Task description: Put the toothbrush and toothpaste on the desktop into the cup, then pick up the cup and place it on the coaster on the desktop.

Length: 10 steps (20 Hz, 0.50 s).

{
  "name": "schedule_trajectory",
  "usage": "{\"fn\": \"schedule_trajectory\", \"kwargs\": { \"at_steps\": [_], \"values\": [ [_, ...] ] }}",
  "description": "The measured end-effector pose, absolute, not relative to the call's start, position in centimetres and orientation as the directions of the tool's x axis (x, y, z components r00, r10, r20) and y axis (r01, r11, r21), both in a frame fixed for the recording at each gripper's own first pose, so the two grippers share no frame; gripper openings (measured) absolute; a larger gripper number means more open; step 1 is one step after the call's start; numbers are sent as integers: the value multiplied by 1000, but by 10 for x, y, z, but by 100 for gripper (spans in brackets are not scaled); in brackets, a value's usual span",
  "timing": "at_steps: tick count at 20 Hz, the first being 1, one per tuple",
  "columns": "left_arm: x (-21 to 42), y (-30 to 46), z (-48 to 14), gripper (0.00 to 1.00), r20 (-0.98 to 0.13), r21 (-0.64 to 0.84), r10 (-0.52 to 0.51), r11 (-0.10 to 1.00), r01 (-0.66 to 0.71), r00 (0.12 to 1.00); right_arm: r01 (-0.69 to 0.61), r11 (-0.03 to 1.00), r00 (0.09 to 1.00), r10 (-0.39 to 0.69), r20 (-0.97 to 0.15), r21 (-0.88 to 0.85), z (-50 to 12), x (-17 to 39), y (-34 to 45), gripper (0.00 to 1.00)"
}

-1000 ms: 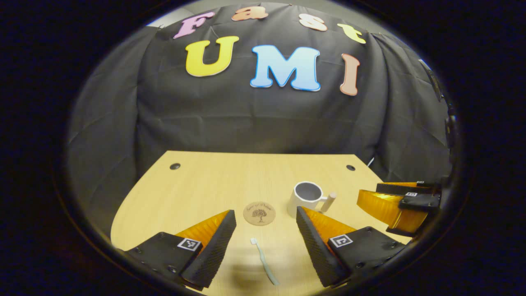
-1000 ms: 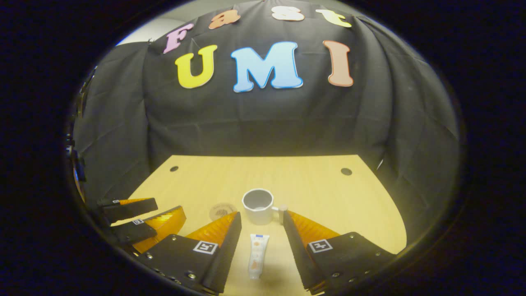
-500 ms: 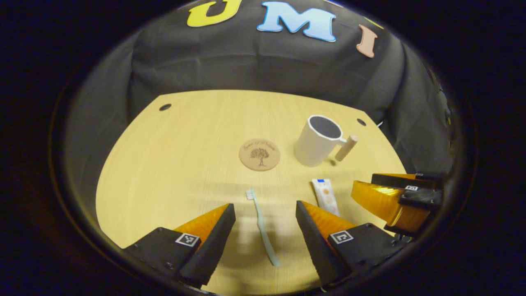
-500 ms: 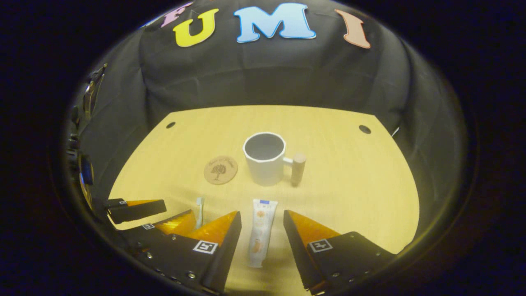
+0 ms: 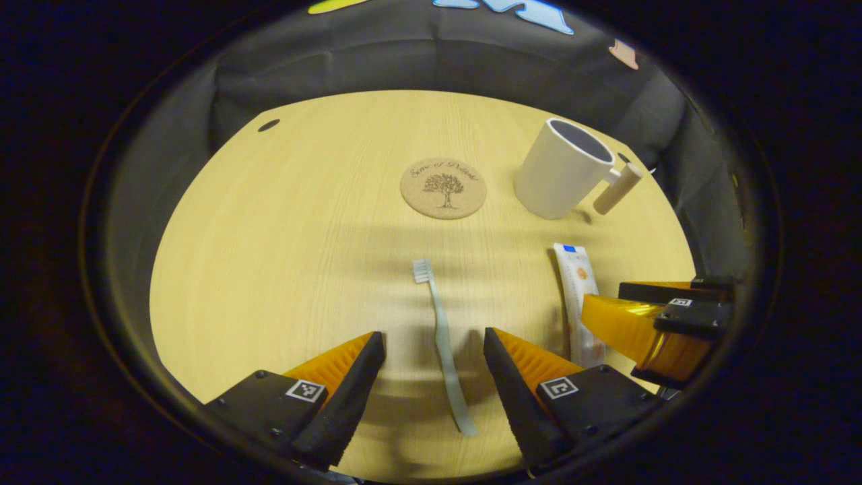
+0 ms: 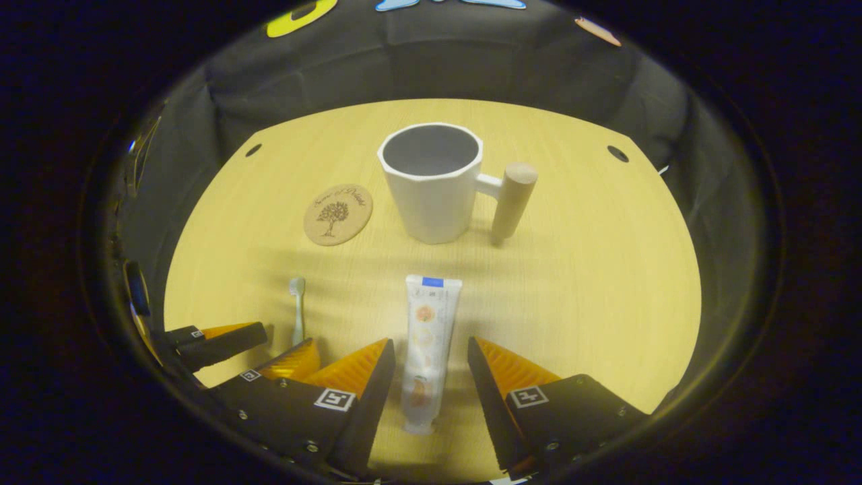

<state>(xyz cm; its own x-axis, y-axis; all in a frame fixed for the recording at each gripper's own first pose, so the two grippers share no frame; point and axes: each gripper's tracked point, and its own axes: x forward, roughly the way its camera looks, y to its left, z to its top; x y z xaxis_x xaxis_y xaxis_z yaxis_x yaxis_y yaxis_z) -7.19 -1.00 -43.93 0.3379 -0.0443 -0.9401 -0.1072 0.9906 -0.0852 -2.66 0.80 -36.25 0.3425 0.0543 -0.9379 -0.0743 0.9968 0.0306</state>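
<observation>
One toothbrush (image 5: 441, 337), one toothpaste (image 6: 425, 343), one cup (image 6: 434, 182), one coaster (image 5: 443, 187); your left gripper (image 5: 431, 377) and right gripper (image 6: 425, 384) fingers are standing apart, straddling without touching.

coaster (image 5: 443, 188) script, toothpaste (image 6: 426, 337) print, both unreadable

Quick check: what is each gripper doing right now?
Left gripper: open, holding nothing, toothbrush between its fingers.
Right gripper: open, holding nothing, toothpaste between its fingers.
</observation>
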Motion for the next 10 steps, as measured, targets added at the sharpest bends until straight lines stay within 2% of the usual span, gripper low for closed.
{"fn": "schedule_trajectory", "kwargs": {
  "at_steps": [3,8,10],
  "values": [
    [-73,-5,-448,99,-946,-26,6,995,-94,324,-79,997,319,35,-947,10,-372,-26,6,68],
    [-74,-11,-447,95,-939,-20,6,997,-73,344,-76,997,248,16,-968,-3,-391,-38,5,68],
    [-72,-8,-447,95,-937,-19,8,997,-74,349,-65,998,257,14,-966,-3,-395,-37,2,70]
  ]
}}
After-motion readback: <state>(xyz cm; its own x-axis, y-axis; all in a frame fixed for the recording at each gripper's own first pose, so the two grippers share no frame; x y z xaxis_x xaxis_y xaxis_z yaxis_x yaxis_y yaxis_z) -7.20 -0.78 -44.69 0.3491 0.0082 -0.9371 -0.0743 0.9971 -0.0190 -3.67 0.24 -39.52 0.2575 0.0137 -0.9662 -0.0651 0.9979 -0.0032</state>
